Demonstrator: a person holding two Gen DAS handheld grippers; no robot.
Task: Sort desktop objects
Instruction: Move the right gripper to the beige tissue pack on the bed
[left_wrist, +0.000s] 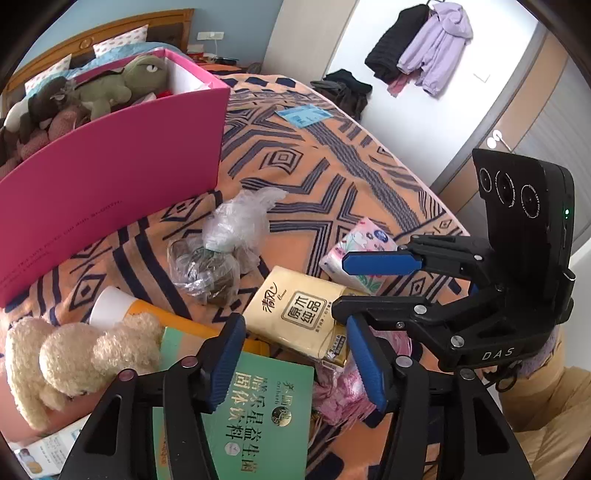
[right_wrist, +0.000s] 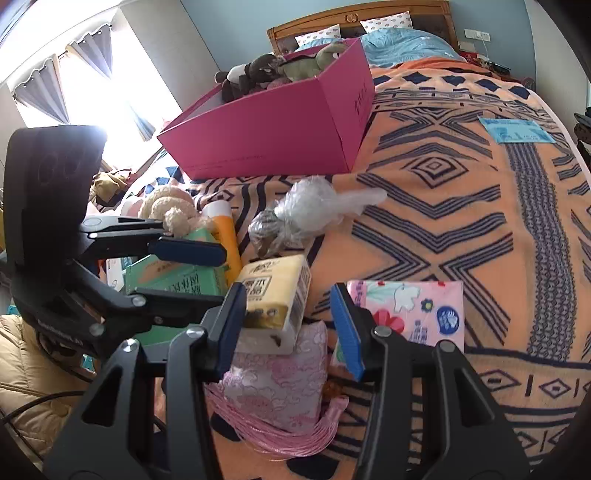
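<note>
A pile of objects lies on the patterned bed blanket. My left gripper is open above a green box, with a yellow tissue pack just beyond its tips. My right gripper is open over the yellow tissue pack and a pink tasselled pouch. A floral pink tissue pack lies to its right. A cream plush toy, an orange tube and a knotted plastic bag lie nearby. The right gripper also shows in the left wrist view, open.
A pink box with plush toys, among them a green turtle, stands at the back left. A blue paper lies farther on the blanket. Clothes hang on the wall at right.
</note>
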